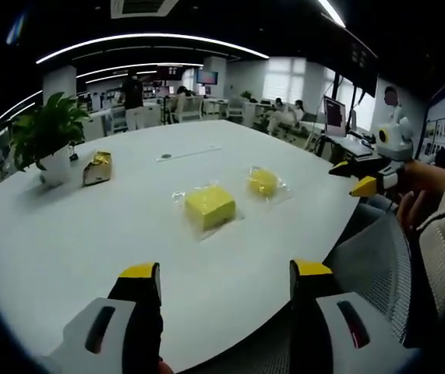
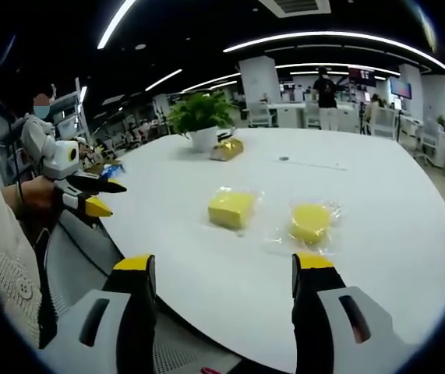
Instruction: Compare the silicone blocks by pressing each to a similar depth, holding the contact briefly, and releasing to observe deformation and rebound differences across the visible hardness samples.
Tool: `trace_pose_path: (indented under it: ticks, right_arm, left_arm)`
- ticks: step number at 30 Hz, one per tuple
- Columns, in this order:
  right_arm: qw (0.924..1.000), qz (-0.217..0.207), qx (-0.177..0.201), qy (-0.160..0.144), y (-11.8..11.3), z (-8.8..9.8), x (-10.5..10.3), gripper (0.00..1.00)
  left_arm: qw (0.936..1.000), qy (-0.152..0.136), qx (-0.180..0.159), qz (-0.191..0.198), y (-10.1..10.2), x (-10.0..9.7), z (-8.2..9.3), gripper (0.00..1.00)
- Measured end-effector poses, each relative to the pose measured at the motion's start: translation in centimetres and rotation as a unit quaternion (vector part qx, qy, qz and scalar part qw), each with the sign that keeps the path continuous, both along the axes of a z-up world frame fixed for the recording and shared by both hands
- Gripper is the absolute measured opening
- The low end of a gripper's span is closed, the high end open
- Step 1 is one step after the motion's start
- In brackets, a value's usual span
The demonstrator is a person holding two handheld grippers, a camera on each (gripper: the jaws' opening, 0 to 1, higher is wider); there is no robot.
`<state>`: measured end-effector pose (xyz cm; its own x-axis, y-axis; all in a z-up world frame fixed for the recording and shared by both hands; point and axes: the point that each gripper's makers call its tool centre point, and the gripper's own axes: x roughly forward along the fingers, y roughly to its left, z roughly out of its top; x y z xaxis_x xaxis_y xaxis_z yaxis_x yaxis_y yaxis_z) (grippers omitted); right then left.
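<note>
My left gripper point(image 1: 226, 282) is up in the air, jaws spread wide apart, yellow tips pointing forward, nothing between them. My right gripper point(image 2: 224, 274) matches it: jaws wide, yellow tips forward, holding nothing. From the left gripper view I catch my right gripper point(image 1: 360, 178) out at the right, held in my right hand point(image 1: 418, 195), black jaws parted. From the right gripper view, my left gripper point(image 2: 104, 197) sits at the left in my left hand point(image 2: 33, 195), jaws parted too.
</note>
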<state>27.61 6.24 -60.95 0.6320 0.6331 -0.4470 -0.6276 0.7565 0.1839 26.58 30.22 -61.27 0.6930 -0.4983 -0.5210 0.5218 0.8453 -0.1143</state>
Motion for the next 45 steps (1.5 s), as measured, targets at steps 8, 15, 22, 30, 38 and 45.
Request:
trace_pose_path:
  ticks: [8,15,22,30,38,45]
  right_arm:
    - [0.9997,-0.004,0.022,-0.013,-0.4,1.5,1.2,0.68]
    - [0.9996,-0.003,0.025,-0.01,-0.8,1.4,2.3,0.68]
    - [0.9995,-0.014,0.016,0.023,-2.0,-0.7,2.5,0.68]
    - [0.9985,-0.022,0.011,0.048,-2.3,-1.8,2.9,0.67]
    - [0.9979,-0.035,0.005,0.054,-2.9,-1.9,3.8,0.66]
    - [0.9974,-0.035,0.002,0.064,-2.6,-2.6,4.1,0.65]
  left_arm:
    - [0.9967,0.02,-0.078,0.006,-0.7,4.5,1.2,0.67]
    - [0.9775,0.06,-0.199,0.032,-2.1,9.4,1.6,0.65]
    - [0.951,0.107,-0.281,0.071,-2.5,15.4,-2.2,0.64]
    - [0.9362,0.161,-0.302,0.079,-4.0,18.6,-7.3,0.59]
    - [0.9217,0.181,-0.329,0.098,-5.0,21.9,-9.8,0.55]
    - [0.8739,0.216,-0.414,0.134,-5.6,23.2,-10.5,0.35]
